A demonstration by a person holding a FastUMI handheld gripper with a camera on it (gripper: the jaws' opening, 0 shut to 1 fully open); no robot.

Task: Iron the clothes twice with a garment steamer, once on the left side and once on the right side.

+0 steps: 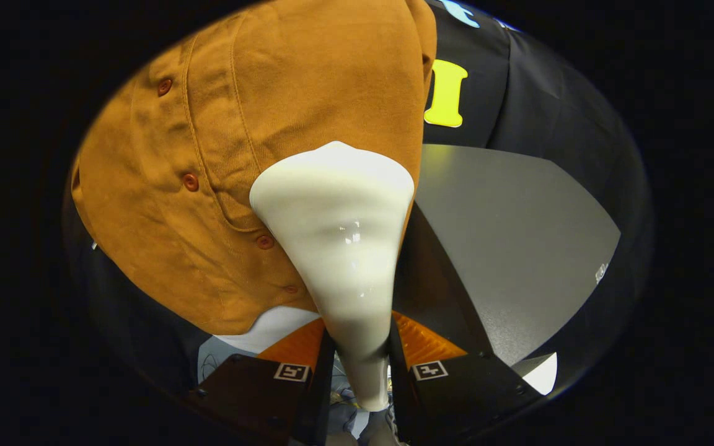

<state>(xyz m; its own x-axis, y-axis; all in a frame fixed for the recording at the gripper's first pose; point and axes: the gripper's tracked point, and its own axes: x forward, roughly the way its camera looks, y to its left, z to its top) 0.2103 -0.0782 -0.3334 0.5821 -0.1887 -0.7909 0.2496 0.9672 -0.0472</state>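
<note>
Tongs (360, 365), lower centre: clamped on the steamer's neck, both fingers pressing its sides, so the head can be steered. Shirt (220, 186), upper left: hanging, buttons showing. Steamer (338, 223), centre: wide head laid against the shirt's right part, apparently mid-pass. Table (518, 248), right: grey.

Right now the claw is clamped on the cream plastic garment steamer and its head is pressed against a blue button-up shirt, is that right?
Not quite: the shirt is not blue. The gripper view shows the claw clamped on the cream plastic garment steamer, its head against a mustard-brown button-up shirt.
</note>
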